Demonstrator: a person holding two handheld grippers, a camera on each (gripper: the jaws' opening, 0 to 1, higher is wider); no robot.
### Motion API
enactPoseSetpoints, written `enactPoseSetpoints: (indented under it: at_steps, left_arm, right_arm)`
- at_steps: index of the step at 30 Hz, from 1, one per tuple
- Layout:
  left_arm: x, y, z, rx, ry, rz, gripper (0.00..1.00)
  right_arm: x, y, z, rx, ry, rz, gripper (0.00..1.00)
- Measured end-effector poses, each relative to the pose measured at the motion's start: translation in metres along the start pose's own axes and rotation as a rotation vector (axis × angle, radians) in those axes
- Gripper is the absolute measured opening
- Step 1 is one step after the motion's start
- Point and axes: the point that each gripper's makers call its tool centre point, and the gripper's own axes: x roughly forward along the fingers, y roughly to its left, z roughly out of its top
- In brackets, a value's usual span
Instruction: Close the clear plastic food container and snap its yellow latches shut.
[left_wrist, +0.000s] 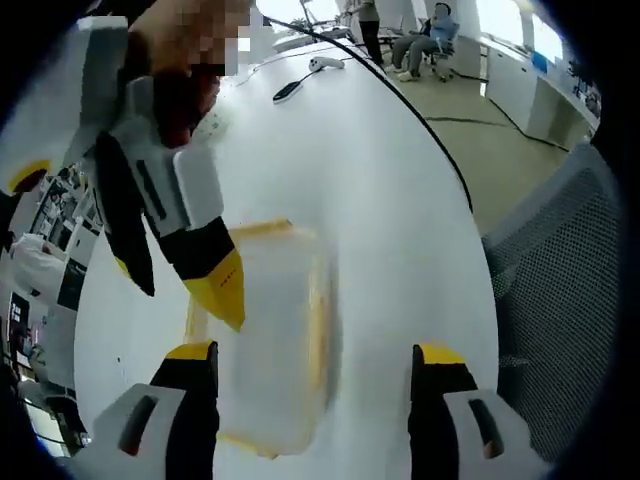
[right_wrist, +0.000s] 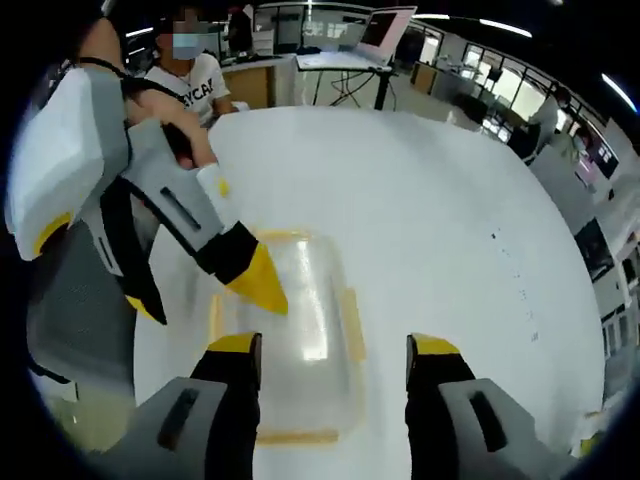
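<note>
Left gripper view: left claw (left_wrist: 315, 365) wide apart, low over clear container (left_wrist: 272, 335) on white counter (left_wrist: 380, 190). Right claw (left_wrist: 228, 285) angles down from upper left, tip on container's lid; its spread I can't tell.

Right gripper view: right claw (right_wrist: 335, 355) wide, straddling container (right_wrist: 300, 320). Left claw (right_wrist: 258, 282) slants in from left, tip on lid.

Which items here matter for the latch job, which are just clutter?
Job items:
clear container
yellow latches
left hand-held gripper
right hand-held gripper

Lying about:
white table
dark remote-like device
mesh chair
black cable
</note>
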Motion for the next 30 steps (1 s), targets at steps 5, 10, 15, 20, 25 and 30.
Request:
enactPoseSetpoints:
  at_steps: [5, 10, 15, 20, 25, 30]
  left_arm:
    - [-0.004, 0.013, -0.005, -0.039, 0.001, 0.001, 0.74]
    - [-0.005, 0.022, -0.015, -0.055, 0.034, -0.017, 0.73]
    - [-0.005, 0.028, -0.021, -0.111, 0.056, -0.051, 0.72]
    - [-0.003, 0.033, -0.022, -0.117, 0.057, -0.075, 0.72]
    - [-0.002, 0.038, -0.031, -0.109, 0.082, -0.094, 0.73]
    - [0.002, 0.042, -0.04, -0.078, 0.125, -0.099, 0.73]
  right_arm:
    - [-0.005, 0.001, -0.003, 0.009, 0.003, 0.013, 0.62]
    - [-0.009, 0.008, -0.001, -0.022, 0.02, 0.031, 0.62]
    - [-0.006, 0.02, -0.013, -0.08, 0.093, 0.061, 0.61]
    - [-0.004, 0.03, -0.023, -0.102, 0.138, 0.097, 0.6]
    - [-0.003, 0.034, -0.028, -0.103, 0.155, 0.113, 0.64]
    - [0.0, 0.034, -0.036, -0.142, 0.191, 0.11, 0.67]
